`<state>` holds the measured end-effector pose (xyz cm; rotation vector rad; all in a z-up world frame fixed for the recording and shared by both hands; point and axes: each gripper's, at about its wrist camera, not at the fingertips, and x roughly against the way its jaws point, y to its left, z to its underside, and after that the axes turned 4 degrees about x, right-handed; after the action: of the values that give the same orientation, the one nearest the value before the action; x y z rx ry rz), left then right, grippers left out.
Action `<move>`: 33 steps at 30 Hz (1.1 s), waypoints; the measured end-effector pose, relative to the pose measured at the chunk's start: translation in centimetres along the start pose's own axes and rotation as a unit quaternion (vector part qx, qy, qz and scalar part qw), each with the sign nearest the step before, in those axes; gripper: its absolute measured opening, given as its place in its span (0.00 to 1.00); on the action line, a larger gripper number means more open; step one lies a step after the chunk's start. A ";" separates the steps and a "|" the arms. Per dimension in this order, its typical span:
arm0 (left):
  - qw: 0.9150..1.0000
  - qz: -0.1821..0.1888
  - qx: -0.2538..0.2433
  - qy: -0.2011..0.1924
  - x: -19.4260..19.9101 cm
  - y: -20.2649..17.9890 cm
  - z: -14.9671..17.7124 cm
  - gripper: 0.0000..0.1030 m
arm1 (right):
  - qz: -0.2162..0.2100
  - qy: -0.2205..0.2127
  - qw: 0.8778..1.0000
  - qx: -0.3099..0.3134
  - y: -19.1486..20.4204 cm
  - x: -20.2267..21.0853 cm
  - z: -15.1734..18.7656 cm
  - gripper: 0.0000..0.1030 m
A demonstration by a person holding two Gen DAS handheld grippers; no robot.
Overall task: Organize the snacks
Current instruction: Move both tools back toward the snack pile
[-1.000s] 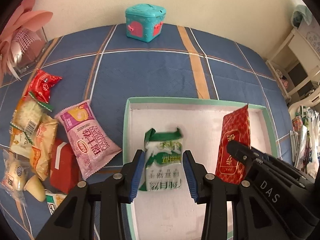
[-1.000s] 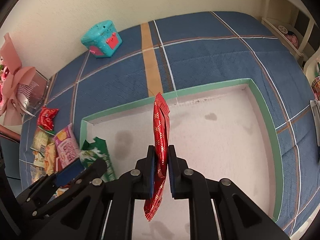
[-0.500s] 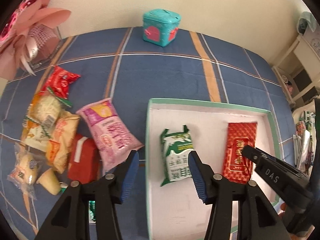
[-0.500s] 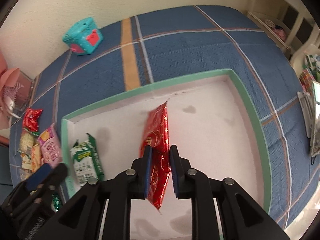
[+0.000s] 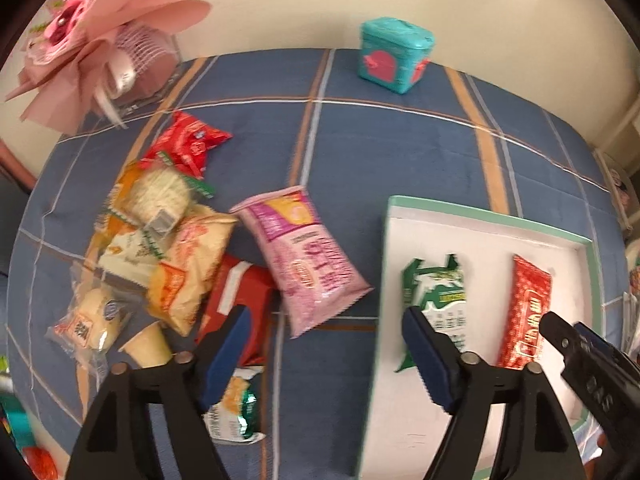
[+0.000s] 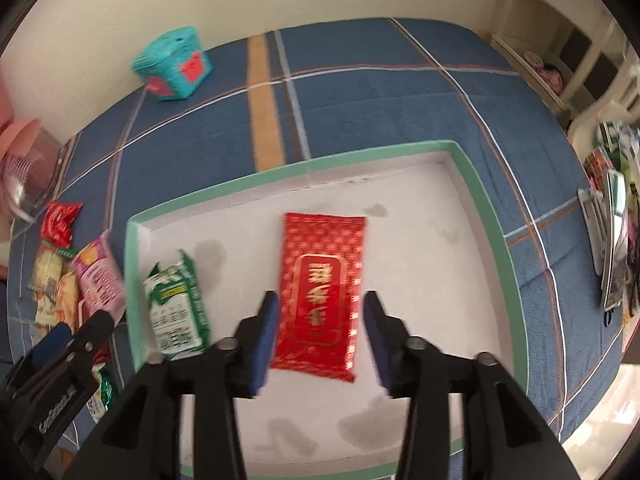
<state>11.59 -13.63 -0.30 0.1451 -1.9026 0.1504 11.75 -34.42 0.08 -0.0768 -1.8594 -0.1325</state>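
Observation:
A white tray with a green rim [image 6: 484, 200] [image 5: 480, 213] lies on the blue plaid cloth. Inside it lie a green-and-white snack packet [image 6: 176, 312] [image 5: 440, 300] and a flat red packet [image 6: 322, 276] [image 5: 526, 320]. My right gripper [image 6: 320, 336] hovers above the red packet's near end, its jaws opening, pads apart from the packet. My left gripper [image 5: 324, 360] hangs over the tray's left rim, jaws opening with nothing between them. A pink packet [image 5: 308, 264] lies just left of the tray, beside a heap of loose snacks [image 5: 160, 248].
A teal box with pink patches [image 5: 394, 56] [image 6: 174, 66] stands at the far edge by the wall. A pink bouquet [image 5: 92, 44] sits at the far left. A small green packet [image 5: 236, 412] lies under the left gripper. Shelves and magazines [image 6: 608, 240] border the right.
The right gripper let go of the red packet, which now lies flat in the tray. The left gripper released the green packet, opened wide and slid left toward the loose snacks.

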 end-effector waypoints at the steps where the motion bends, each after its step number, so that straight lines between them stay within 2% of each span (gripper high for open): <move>1: 1.000 -0.005 0.003 0.001 -0.1 0.3 0.1 0.86 | -0.003 -0.002 1.000 0.006 0.5 0.1 0.1 0.62; 2: 1.000 -0.007 0.005 0.000 -0.1 0.6 0.1 0.88 | -0.007 -0.003 1.000 0.012 0.9 0.2 0.3 0.65; 4: 1.000 -0.009 0.009 -0.002 -0.2 1.1 0.3 0.90 | -0.016 -0.001 1.000 0.024 1.9 0.3 0.7 0.66; 6: 1.000 -0.013 0.012 -0.007 -0.1 1.5 0.4 0.99 | -0.023 0.003 0.999 0.033 2.7 0.2 1.1 0.66; 7: 1.000 -0.016 0.014 -0.012 -0.1 1.8 0.5 1.00 | -0.025 0.004 0.999 0.037 3.0 0.1 1.2 0.66; 15: 0.998 -0.022 0.047 -0.027 -0.1 4.4 1.1 1.00 | -0.035 0.015 0.998 0.045 4.0 -0.3 2.5 0.70; 17: 0.998 -0.023 0.054 -0.033 0.1 4.9 1.4 1.00 | -0.035 0.014 0.998 0.046 4.1 -0.2 2.8 0.87; 18: 0.997 -0.022 0.059 -0.037 0.2 5.3 1.6 1.00 | -0.035 0.012 0.998 0.046 4.2 -0.1 2.9 0.88; 21: 0.996 -0.016 0.069 -0.048 0.5 6.0 2.0 1.00 | -0.040 0.006 0.998 0.041 4.2 0.2 3.1 0.89; 26: 0.994 -0.009 0.075 -0.078 1.5 6.8 2.8 1.00 | -0.081 -0.005 0.996 0.024 4.2 0.8 3.9 0.90; 33: 0.992 -0.008 0.072 -0.102 2.5 7.4 3.6 1.00 | -0.107 -0.040 0.993 0.041 5.4 1.7 5.1 0.90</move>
<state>6.13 -7.07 0.67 0.2820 -2.0929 0.2717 7.05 -28.44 0.51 0.1767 -1.9480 -0.2033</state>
